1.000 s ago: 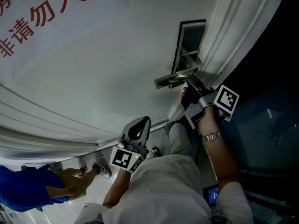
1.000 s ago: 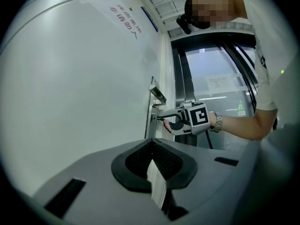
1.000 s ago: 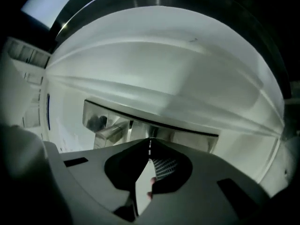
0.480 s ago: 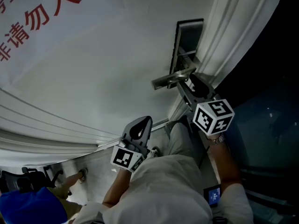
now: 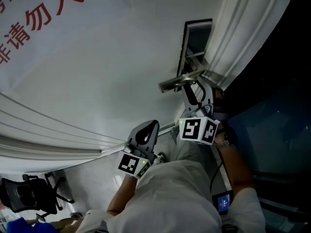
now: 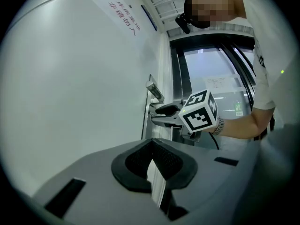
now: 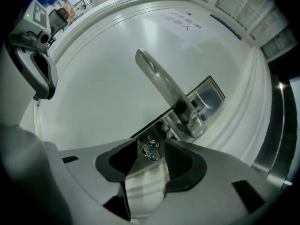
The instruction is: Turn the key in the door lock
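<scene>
Your right gripper: jaws have just been opening, now wide apart, key in lock between them, pads off it. Your left gripper: jaws together, empty.

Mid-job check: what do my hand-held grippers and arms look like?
The left hand-held gripper and the right hand-held gripper are grey shells with black pads, each carrying a white cube with black square markers. A black cable runs by the right forearm. White short-sleeved shirt; metal wristwatch on the right wrist.
</scene>
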The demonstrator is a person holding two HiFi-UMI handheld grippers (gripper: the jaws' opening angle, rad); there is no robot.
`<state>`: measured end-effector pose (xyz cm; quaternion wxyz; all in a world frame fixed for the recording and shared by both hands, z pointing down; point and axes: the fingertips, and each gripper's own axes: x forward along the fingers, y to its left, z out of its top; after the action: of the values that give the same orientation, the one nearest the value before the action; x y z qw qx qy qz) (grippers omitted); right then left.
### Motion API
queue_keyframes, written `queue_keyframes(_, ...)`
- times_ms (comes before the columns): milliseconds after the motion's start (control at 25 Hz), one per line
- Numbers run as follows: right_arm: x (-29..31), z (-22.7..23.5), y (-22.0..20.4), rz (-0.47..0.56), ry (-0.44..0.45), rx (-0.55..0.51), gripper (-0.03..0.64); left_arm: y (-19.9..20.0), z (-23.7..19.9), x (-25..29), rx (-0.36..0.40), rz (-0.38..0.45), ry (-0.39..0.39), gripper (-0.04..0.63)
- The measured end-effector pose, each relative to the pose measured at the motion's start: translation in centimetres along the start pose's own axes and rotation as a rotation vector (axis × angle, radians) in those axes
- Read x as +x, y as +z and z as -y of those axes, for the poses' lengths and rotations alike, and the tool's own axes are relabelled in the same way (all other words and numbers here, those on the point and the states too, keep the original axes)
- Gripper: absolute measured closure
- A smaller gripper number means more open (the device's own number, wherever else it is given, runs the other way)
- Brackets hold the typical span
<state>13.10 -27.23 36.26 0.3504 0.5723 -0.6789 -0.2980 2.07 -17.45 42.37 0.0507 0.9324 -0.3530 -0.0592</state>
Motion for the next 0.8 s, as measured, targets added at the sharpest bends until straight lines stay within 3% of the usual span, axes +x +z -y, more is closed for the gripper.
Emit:
queue_keyframes(120,0.4,0.2,-0.6,-0.012,-0.002,0.042,0.447,-0.1,-0.4,-0.4,-0.001,-0.001,0.013,0.592)
queue_keyframes(160,0.5,0.3,-0.6,-0.01,-0.005,0.064,0.496,-0.1,-0.6,-0.5,0.0,-0.005,0.017,0.591)
queue_keyframes(360,0.5,0.5,-0.3,0.01,-0.016,0.143,0.557,-0.2,-0.9,-0.7,0.0,-0.002,0.022,0.592)
queue_keyframes(440,0.6,0.8,-0.4,0.012,-0.014,0.227,0.601,-0.1,-0.9,-0.7,0.0,-0.003,0.024,0.592)
queue_keyframes(640,0.7,1.4,-0.6,0.041,0.06,0.586,0.603,-0.8,-1.1,-0.8,-0.006,-0.033,0.027,0.592)
queue_keyframes(800,0.9,1.9,-1.4,0.057,0.173,1.037,0.603,-0.5,-1.0,-0.6,-0.001,-0.015,0.014,0.592)
